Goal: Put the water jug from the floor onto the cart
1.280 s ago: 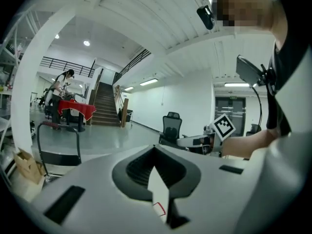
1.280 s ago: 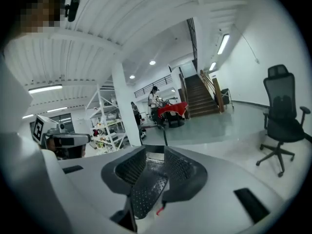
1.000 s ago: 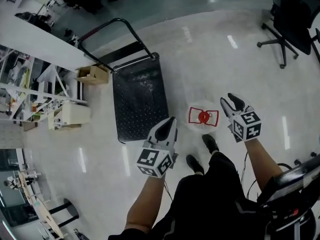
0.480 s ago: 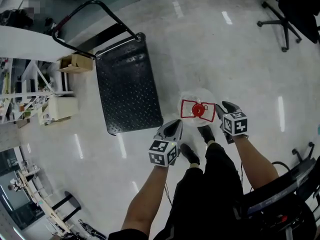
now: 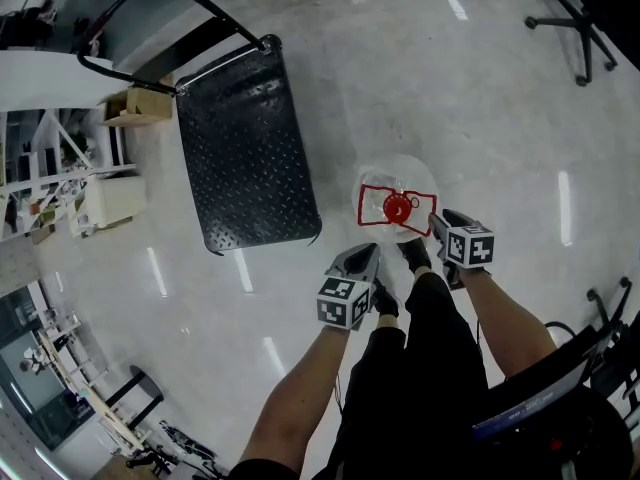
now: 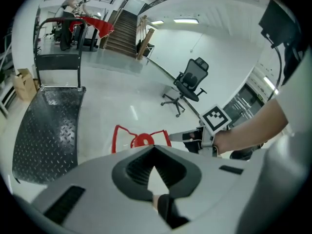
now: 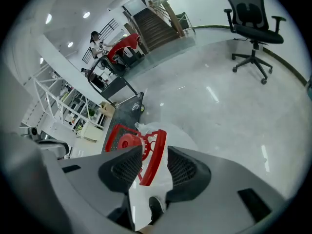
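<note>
The clear water jug (image 5: 398,183) with a red cap (image 5: 397,206) and a red carry handle (image 5: 372,200) stands on the floor just right of the black cart (image 5: 245,138). My right gripper (image 5: 436,224) is at the jug's right side. In the right gripper view it (image 7: 154,152) is open, its jaws have just been opening, and the handle's red bar (image 7: 155,161) stands between the pads without being pressed. My left gripper (image 5: 365,256) hangs near the jug's left front, apart from it. In the left gripper view its tips (image 6: 155,147) meet, empty, with the cap (image 6: 143,140) beyond.
The cart's push handle (image 5: 150,3) rises at its far end, with a cardboard box (image 5: 135,108) and shelving (image 5: 60,178) to the left. An office chair (image 5: 590,18) stands far right. The person's shoes (image 5: 415,255) sit right below the jug.
Both grippers have dropped toward the floor and closed in on the jug. The right one now straddles the red handle; the left has come in beside the jug.
</note>
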Demonstrator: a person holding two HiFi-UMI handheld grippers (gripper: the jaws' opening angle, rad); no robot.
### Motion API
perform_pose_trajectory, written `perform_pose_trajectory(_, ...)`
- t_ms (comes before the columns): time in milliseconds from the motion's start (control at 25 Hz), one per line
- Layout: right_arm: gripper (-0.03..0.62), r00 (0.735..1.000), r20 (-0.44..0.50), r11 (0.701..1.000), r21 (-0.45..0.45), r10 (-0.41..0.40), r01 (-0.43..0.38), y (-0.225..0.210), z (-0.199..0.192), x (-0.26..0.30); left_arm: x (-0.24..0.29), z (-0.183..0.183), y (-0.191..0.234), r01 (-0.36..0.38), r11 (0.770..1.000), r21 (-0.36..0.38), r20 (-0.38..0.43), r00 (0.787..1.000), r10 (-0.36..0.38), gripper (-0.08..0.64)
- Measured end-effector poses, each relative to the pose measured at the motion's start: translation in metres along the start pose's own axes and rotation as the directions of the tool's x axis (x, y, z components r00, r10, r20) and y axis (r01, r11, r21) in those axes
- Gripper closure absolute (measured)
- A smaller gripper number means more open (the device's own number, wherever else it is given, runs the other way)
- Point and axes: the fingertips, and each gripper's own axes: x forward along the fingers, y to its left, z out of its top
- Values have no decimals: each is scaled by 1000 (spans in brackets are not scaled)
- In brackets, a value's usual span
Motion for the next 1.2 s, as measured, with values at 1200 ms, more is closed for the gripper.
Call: perform_pose_trajectory(1200, 515, 973, -205, 994, -5, 109, -113, 35, 11, 35, -73, 10, 43, -140, 957, -253, 118, 978, 174, 569)
